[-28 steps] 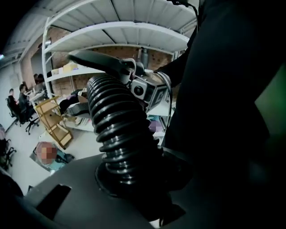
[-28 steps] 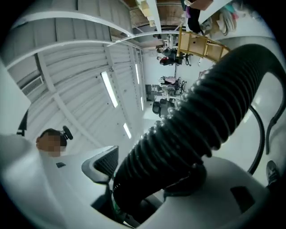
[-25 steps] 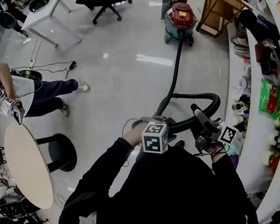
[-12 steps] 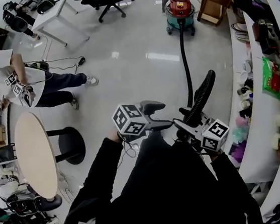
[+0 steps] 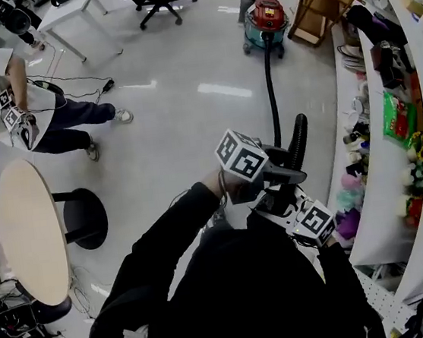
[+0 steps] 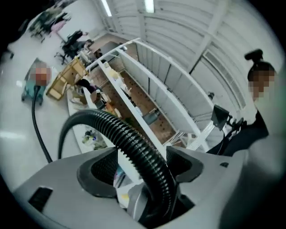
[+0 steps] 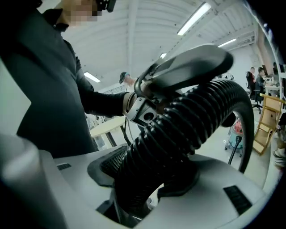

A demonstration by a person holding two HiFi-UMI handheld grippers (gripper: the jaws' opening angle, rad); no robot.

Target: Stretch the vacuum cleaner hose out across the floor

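A second ago the hose (image 5: 270, 88) lay in a loose loop on the floor in front of the person, with both grippers held low over it. That loop is gone. The hose now runs in one straight line from the vacuum cleaner (image 5: 267, 18), which stands where it did at the far end of the floor, up to the two grippers, where it lifts off the floor and arches over them. The left gripper (image 6: 142, 152) was out to the person's left. It has since crossed over and sits just beside the right gripper (image 7: 153, 165), with its marker cube turned to a new face.

The left gripper's jaws have just been opening. The hose passes between them, but they are released, and a gap shows beside the left pad. The right gripper's jaws have just been closing and are clenched on the hose, both pads pressed into its ribs.

Only the head view shows the whole run of hose back to the vacuum cleaner. It also takes in the round bench (image 5: 28, 233) and a person in a white top (image 5: 15, 97) at the left. The left gripper view alone shows the slack around the hose, plus white shelving (image 6: 147, 98) behind it and a second person in dark clothes at the right edge. The right gripper view alone shows the tight grip. It also shows the left gripper's grey jaw lying over the top of the hose, and the wearer's dark sleeve (image 7: 96, 100) reaching in.
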